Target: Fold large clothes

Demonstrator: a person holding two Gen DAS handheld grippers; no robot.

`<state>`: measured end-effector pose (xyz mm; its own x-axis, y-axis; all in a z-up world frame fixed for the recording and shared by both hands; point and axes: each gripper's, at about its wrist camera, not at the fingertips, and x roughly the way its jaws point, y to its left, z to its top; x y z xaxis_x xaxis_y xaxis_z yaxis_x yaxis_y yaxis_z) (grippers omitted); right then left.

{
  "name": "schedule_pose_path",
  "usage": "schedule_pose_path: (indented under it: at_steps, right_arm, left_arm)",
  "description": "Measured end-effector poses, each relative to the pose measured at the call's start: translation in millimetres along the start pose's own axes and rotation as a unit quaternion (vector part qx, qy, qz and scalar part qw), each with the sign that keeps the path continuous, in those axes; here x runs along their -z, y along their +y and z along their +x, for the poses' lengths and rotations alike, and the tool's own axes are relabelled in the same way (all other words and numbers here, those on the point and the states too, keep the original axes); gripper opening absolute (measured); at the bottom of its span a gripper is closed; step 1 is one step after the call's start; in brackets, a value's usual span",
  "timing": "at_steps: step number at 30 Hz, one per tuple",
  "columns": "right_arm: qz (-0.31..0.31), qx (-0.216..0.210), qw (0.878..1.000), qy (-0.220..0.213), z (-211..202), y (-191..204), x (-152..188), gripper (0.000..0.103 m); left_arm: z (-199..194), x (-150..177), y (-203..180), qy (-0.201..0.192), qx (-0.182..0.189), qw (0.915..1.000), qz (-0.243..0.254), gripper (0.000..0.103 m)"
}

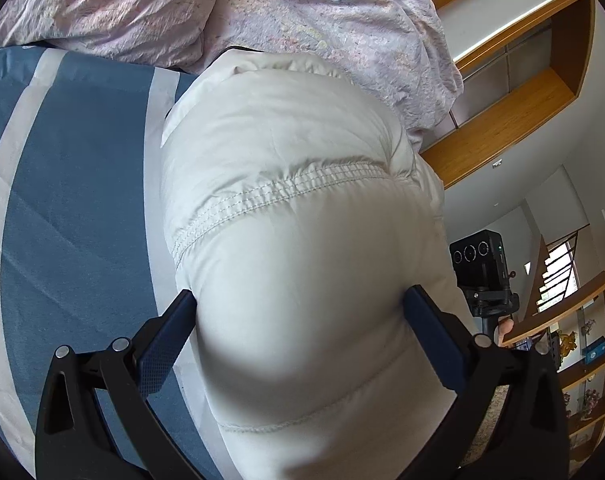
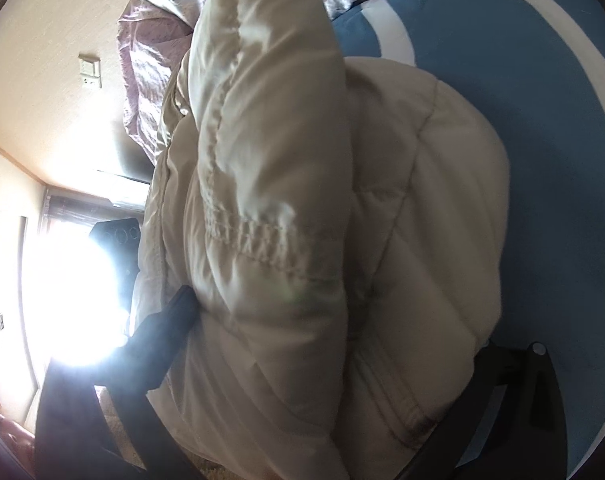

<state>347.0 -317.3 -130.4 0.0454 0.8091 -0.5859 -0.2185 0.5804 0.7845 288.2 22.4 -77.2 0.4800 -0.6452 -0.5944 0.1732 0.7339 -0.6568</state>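
A puffy cream-white down jacket [image 1: 286, 184] lies bunched on a blue and white striped bedsheet [image 1: 70, 168]. My left gripper [image 1: 298, 312] has its two blue-padded fingers [image 1: 166, 340] wide apart on either side of a thick fold of the jacket, pressing into it. In the right wrist view the same jacket [image 2: 302, 220] fills the frame, with a sleeve lying over the body. My right gripper [image 2: 334, 336] also straddles a thick fold; one dark finger [image 2: 170, 320] shows at the left, the other is mostly hidden behind the jacket.
A crumpled pink floral duvet [image 1: 262, 12] lies at the head of the bed. A black camera on a stand [image 1: 478, 264] is beside the bed. Wooden shelving [image 1: 522, 112] lines the wall. A bright window [image 2: 74, 300] glares in the right wrist view.
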Motion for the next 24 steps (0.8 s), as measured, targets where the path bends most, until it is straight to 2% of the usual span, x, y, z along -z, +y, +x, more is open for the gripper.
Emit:
schedule_pose_path:
  at_steps: [5,8,13,16,24]
  right_arm:
    - [-0.01,-0.013,1.0,-0.007,7,4,1,0.101]
    - [-0.028,-0.025,0.999,-0.029,20,14,5,0.1]
    - [-0.047,-0.053,0.996,-0.056,20,17,15,0.076]
    - [-0.059,-0.054,0.995,-0.061,20,26,15,0.068]
    - [-0.093,-0.075,0.991,-0.06,42,67,-6,0.065]
  left_arm:
    - [1,3,2,-0.013,0.002,0.9999,-0.011,0.102]
    - [0,6,-3,-0.021,-0.003,0.9998,-0.007,0.102]
    - [-8,6,-13,-0.031,-0.004,0.9995,-0.002,0.088]
    - [-17,5,-17,-0.036,0.003,0.9993,-0.004,0.083]
    - [-62,-7,-9,-0.089,0.007,0.996,-0.007,0.081]
